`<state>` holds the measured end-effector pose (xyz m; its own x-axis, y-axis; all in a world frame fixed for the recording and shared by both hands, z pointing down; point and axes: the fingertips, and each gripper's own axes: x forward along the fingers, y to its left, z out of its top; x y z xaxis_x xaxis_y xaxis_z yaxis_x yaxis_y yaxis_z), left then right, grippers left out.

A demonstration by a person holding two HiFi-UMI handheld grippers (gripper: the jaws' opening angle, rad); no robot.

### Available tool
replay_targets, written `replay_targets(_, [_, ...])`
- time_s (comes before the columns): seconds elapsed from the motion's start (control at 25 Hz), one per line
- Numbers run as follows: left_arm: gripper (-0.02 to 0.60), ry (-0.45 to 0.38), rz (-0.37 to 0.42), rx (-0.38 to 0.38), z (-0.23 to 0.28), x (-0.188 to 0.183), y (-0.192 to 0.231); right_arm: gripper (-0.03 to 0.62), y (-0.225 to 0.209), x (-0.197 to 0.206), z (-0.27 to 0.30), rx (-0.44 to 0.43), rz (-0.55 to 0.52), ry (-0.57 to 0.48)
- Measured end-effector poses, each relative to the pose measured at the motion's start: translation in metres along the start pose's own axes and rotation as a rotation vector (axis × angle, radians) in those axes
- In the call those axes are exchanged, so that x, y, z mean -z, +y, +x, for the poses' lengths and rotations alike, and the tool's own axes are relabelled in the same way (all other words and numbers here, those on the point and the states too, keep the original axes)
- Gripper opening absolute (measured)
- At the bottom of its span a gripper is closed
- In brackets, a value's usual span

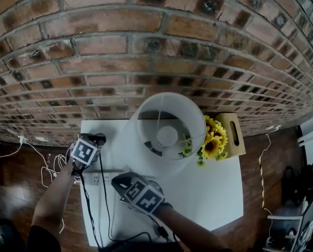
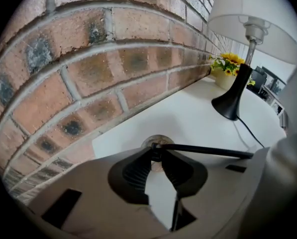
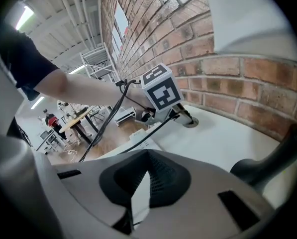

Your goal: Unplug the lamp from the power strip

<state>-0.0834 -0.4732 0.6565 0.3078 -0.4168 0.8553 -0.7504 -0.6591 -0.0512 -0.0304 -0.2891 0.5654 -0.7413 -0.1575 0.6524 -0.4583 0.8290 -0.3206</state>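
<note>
R tongs (image 1: 118, 181): nearest, over bench front; jaws a narrow gap apart, nothing betw. them.
Task thing: power strip (image 1: 99, 178), white, flat on bench (image 1: 219, 193), betw. the two tongs, just L of R tongs; plug in it or not, can't tell.
L tongs (image 1: 97, 139): further back, nr bench's L rear corner; tips drawn narrow, pinching the black cord (image 2: 208, 151).
Only in L tongs view: cord end sits at the tips, right over a round grommet (image 2: 157, 141) in the bench; black foot of the lamp (image 2: 232, 103) well beyond, a cord trailing from it.
Only in R tongs view: L tongs side-on w/ arm behind; far hall w/ a rack (image 3: 101, 59), ceiling lights (image 3: 25, 16), a person (image 3: 51, 119) at distance.
Only in head view: lamp's white shade from above, mid-bench by wall; sunflowers (image 1: 214, 140) and wooden box (image 1: 232, 133) just to its R.
Count: 2 tongs, 1 power strip, 1 lamp, 1 grommet, 1 sunflower bunch, 1 box.
Surface: white bench, pushed against wall.
Room: brick wall (image 1: 146, 46) behind; dark wood floor (image 1: 20, 180) w/ white cables (image 1: 46, 167) at L.
</note>
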Motion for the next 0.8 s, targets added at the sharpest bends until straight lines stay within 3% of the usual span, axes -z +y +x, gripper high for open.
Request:
replay_targets(0.24, [0.137, 0.025, 0.007, -0.014, 0.003, 0.006, 0.001, -0.010, 0.001, 0.005, -0.001, -0.006, -0.006, 0.006])
replay_targets(0.36, [0.201, 0.033, 0.005, -0.017, -0.001, 0.008, 0.003, -0.010, 0.002, 0.008, -0.001, -0.011, -0.011, 0.016])
replay_targets(0.8, [0.202, -0.023, -0.116, -0.020, -0.022, 0.020, 0.010, -0.009, 0.006, 0.010, -0.004, 0.013, -0.029, 0.010])
